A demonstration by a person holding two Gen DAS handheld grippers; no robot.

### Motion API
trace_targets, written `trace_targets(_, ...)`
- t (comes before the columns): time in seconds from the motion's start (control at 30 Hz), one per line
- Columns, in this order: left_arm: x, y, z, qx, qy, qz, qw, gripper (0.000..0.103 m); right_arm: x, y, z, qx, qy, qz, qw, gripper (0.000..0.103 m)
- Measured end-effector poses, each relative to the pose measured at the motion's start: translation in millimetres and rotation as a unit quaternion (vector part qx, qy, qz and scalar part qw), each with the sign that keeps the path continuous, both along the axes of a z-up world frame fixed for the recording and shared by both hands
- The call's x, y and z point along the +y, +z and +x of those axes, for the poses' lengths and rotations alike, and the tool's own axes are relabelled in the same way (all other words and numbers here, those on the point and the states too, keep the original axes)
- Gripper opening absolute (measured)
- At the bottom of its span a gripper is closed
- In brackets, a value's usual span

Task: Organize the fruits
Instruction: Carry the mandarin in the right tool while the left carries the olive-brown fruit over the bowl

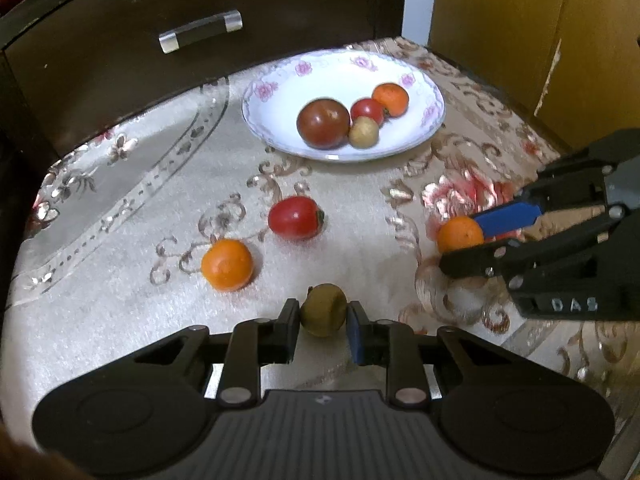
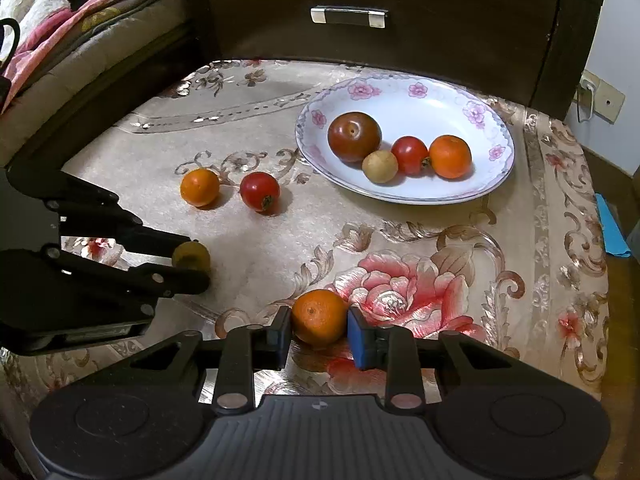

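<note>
Olive-brown and small, a kiwi-like fruit sits at the lower centre of the left wrist view, clamped between the two fingers of the left gripper — both pads press its sides while it rests on the floral tablecloth. In the right wrist view, the right gripper brackets an orange at lower centre; its fingers sit right against the fruit's flanks, closed on it, over a pink rose printed in the cloth.

Two more fruits lie loose on the cloth in the middle-left of the right wrist view: a second orange and, just beside it, a red tomato.

Toward the upper right of that view stands a white plate with pink flowers round its rim. It holds four fruits — a large dark-red tomato, a small tan fruit touching it, a small red tomato and a third orange.

Behind the plate rises a dark wooden drawer front with a metal handle.
</note>
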State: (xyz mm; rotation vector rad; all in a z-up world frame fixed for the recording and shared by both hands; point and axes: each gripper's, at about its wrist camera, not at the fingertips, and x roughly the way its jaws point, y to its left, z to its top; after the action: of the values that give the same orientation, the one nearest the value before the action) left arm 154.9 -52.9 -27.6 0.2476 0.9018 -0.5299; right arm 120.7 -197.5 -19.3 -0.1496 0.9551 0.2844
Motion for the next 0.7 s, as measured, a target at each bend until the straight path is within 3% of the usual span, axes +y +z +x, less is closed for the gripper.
trace_targets(0.7, -17, 32, 22, -0.036, 0.023, -0.027, 0.9987, 0.033, 3, 29, 10, -0.048, -0.018, 0.026, 0.998, 0.023)
